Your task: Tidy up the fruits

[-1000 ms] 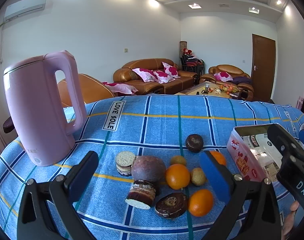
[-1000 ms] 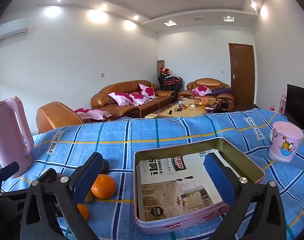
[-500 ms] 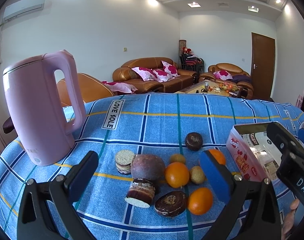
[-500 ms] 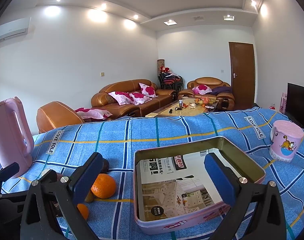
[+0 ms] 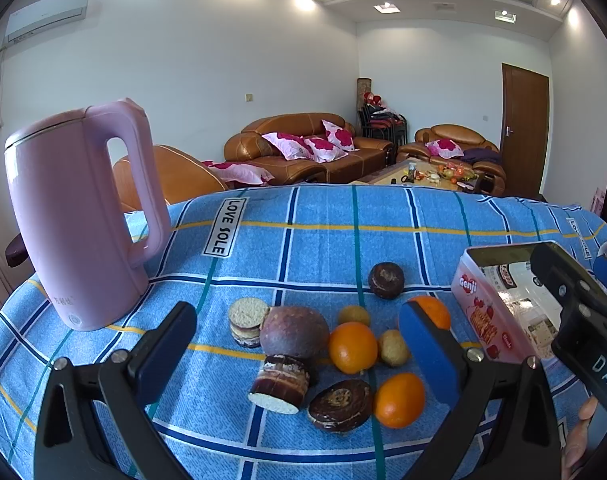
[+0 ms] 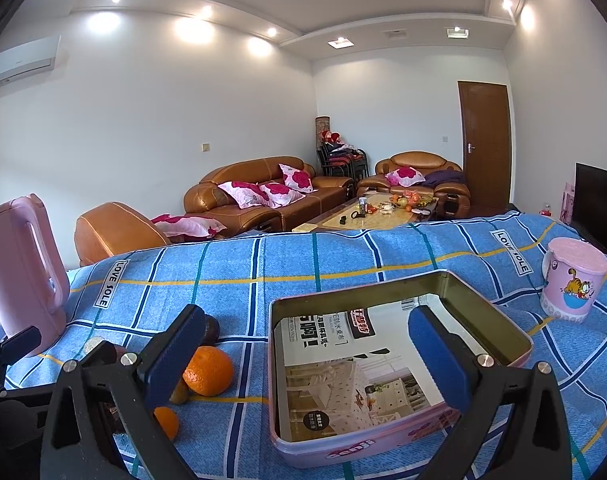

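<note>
In the left wrist view a cluster lies on the blue checked cloth: three oranges (image 5: 353, 347), a dark purple fruit (image 5: 294, 333), small tan fruits (image 5: 392, 347) and several round cakes (image 5: 340, 404). My left gripper (image 5: 299, 354) is open and empty, hovering just in front of the cluster. An open pink tin (image 6: 391, 364) lined with paper stands to the right; it also shows in the left wrist view (image 5: 491, 316). My right gripper (image 6: 305, 356) is open and empty, low over the tin's front edge. An orange (image 6: 207, 370) lies left of the tin.
A tall pink kettle (image 5: 79, 216) stands at the left of the table. A pink cartoon mug (image 6: 571, 280) stands at the far right. The table's far edge drops off toward brown sofas (image 6: 263, 196) behind.
Both grippers stay open. The left view has shifted very slightly; the fruits and tin have not moved.
</note>
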`<state>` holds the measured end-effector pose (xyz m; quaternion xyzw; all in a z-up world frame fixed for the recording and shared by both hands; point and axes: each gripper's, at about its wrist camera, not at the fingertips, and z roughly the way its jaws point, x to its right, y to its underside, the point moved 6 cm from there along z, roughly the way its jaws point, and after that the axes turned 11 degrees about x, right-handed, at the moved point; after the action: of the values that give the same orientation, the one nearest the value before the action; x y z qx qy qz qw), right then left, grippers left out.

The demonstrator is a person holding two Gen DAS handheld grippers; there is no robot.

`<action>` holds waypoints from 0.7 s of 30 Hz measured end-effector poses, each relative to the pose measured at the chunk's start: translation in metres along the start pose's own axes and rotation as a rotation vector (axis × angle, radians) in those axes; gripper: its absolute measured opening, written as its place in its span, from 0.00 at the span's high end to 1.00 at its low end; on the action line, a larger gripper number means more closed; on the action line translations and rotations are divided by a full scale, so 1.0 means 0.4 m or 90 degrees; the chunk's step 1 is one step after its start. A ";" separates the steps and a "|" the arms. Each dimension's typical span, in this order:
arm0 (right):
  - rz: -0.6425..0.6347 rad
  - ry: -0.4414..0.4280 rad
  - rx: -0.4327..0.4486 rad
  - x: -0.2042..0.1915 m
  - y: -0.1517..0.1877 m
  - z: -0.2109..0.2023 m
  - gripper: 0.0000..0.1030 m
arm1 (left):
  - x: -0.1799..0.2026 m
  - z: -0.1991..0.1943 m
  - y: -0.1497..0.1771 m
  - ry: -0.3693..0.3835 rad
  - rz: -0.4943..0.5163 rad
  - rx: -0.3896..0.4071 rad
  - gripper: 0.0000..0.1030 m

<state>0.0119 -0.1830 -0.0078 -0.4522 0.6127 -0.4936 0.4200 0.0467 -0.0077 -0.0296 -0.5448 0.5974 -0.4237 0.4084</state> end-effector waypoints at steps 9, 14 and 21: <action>0.000 -0.004 -0.001 -0.004 0.002 -0.003 0.01 | 0.000 -0.001 0.002 -0.001 0.000 0.000 0.00; 0.001 -0.006 -0.002 -0.005 0.002 -0.004 0.01 | 0.002 -0.001 0.009 -0.002 0.002 -0.005 0.00; 0.001 -0.011 -0.006 -0.006 0.004 -0.003 0.01 | 0.000 0.007 0.010 -0.002 0.001 -0.016 0.00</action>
<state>0.0111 -0.1803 -0.0088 -0.4580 0.6118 -0.4865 0.4233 0.0480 -0.0075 -0.0344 -0.5501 0.6022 -0.4152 0.4029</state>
